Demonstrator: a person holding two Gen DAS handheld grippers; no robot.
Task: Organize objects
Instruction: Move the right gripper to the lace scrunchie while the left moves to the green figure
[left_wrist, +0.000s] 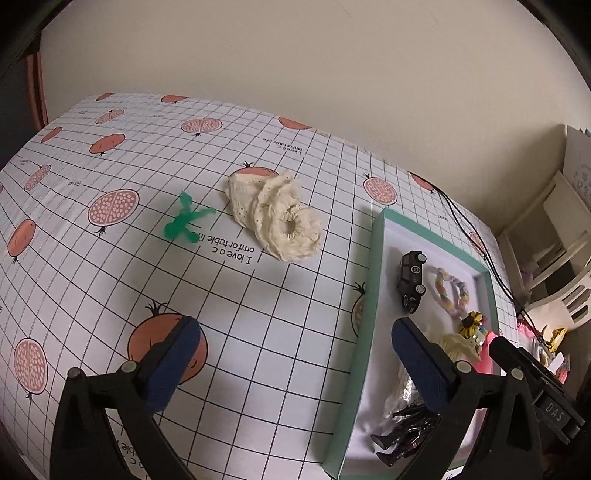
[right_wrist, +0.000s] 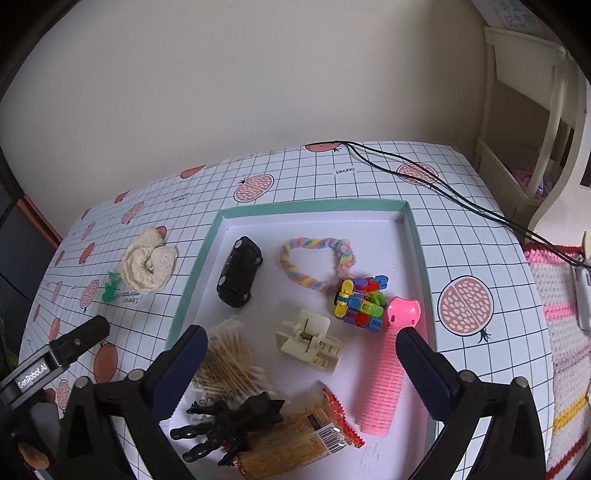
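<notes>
A cream lace scrunchie (left_wrist: 277, 218) (right_wrist: 147, 266) and a small green toy figure (left_wrist: 184, 219) (right_wrist: 110, 290) lie on the grid-patterned tablecloth, left of a teal-rimmed white tray (left_wrist: 364, 321) (right_wrist: 199, 266). The tray holds a black toy car (right_wrist: 240, 273), a pastel rope ring (right_wrist: 314, 264), a colourful block toy (right_wrist: 360, 301), a cream hair claw (right_wrist: 308, 339), a pink ribbed stick (right_wrist: 386, 369), cotton swabs (right_wrist: 229, 362), a black figure (right_wrist: 229, 428) and a snack packet (right_wrist: 295, 439). My left gripper (left_wrist: 291, 369) hangs open above the cloth by the tray's left rim. My right gripper (right_wrist: 301, 373) stands open above the tray.
Black cables (right_wrist: 424, 177) run across the table's far right corner. A pink and white knitted cloth (right_wrist: 557, 332) lies right of the table, beside a cream shelf unit (right_wrist: 528, 110). A plain wall stands behind the table.
</notes>
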